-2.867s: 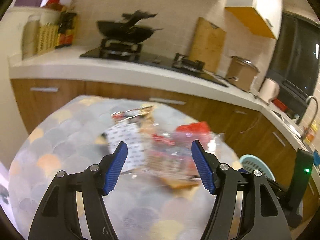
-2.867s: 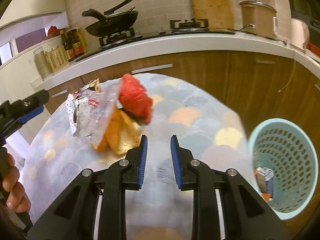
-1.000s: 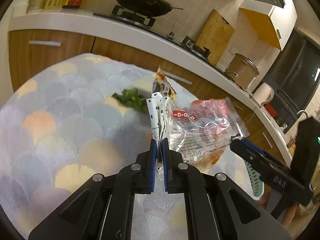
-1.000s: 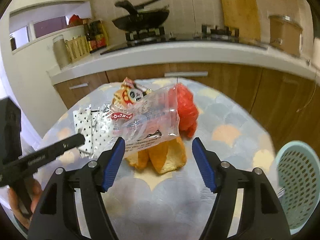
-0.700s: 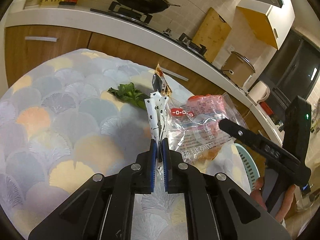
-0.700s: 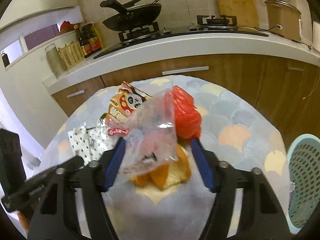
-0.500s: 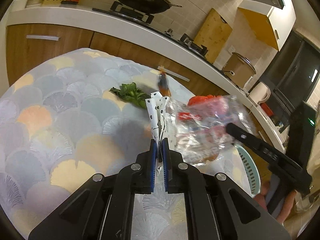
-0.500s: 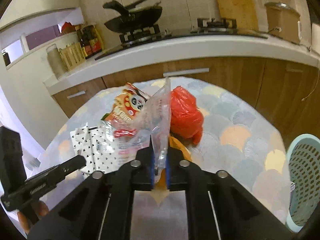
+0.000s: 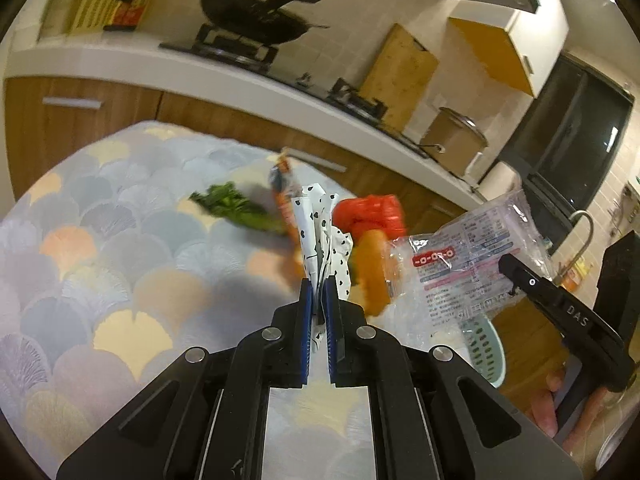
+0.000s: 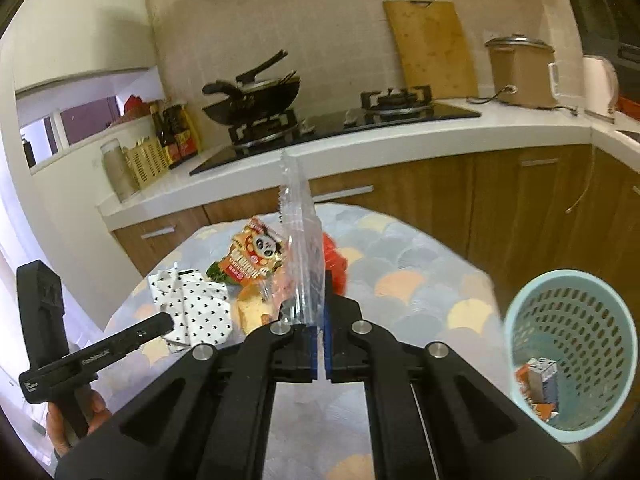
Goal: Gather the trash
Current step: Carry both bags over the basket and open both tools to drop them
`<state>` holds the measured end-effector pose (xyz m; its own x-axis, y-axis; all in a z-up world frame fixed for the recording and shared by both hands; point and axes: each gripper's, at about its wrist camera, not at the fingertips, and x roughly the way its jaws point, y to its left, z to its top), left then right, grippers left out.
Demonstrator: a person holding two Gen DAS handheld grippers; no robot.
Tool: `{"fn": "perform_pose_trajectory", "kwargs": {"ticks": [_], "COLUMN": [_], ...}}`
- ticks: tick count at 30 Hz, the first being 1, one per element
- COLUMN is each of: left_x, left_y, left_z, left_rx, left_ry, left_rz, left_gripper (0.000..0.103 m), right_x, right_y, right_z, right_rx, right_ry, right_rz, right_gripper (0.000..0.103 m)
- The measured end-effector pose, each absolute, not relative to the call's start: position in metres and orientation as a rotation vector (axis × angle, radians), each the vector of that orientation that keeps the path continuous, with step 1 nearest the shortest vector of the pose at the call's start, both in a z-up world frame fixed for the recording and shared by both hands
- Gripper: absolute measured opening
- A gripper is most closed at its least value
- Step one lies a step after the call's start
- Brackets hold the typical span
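My left gripper (image 9: 319, 285) is shut on a white wrapper with black spots (image 9: 320, 236), held up over the table. My right gripper (image 10: 317, 312) is shut on a clear printed plastic bag (image 10: 300, 240) that stands up edge-on between its pads. In the left wrist view the clear bag (image 9: 460, 256) hangs off the right gripper (image 9: 506, 262), apart from the spotted wrapper. On the cloth lie a red plastic bag (image 9: 370, 214), an orange-yellow scrap (image 9: 372, 276), green leaves (image 9: 236, 208) and a panda snack packet (image 10: 252, 256).
A pale teal perforated basket (image 10: 520, 320) stands low beside the table on the right, with a small carton (image 10: 542, 376) inside. The round table wears a scallop-patterned cloth (image 9: 100, 260). Behind it runs a kitchen counter (image 10: 440, 136) with a wok, a cutting board and a cooker.
My right gripper closed on the clear bag and lifted it off the pile, away from the spotted wrapper. My left gripper rose a little with the wrapper still in it.
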<state>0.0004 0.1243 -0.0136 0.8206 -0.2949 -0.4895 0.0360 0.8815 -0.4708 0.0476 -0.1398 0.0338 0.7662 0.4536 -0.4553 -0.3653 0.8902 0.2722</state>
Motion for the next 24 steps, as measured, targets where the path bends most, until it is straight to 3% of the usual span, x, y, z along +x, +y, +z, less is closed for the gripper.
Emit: {"fn": "perform_pose_trajectory", "kwargs": {"ticks": [11,24], "left_x": [0.008,0.057], "left_y": [0.054,-0.074], "left_z": [0.019,0.025], "left_rx": [-0.368,-0.232], "left_ry": [0.562,0.612], "left_rz": [-0.299,-0.451], "left_gripper": [0.004,0.005], "right_x": [0.030,0.034], "right_y": [-0.217,-0.313], "right_z": [0.056,0.040], "right_rx": [0.232,0.253], "right_ry": [0.459,0.469], "right_rz": [0.331,0.165], "right_gripper": [0.001,0.001]}}
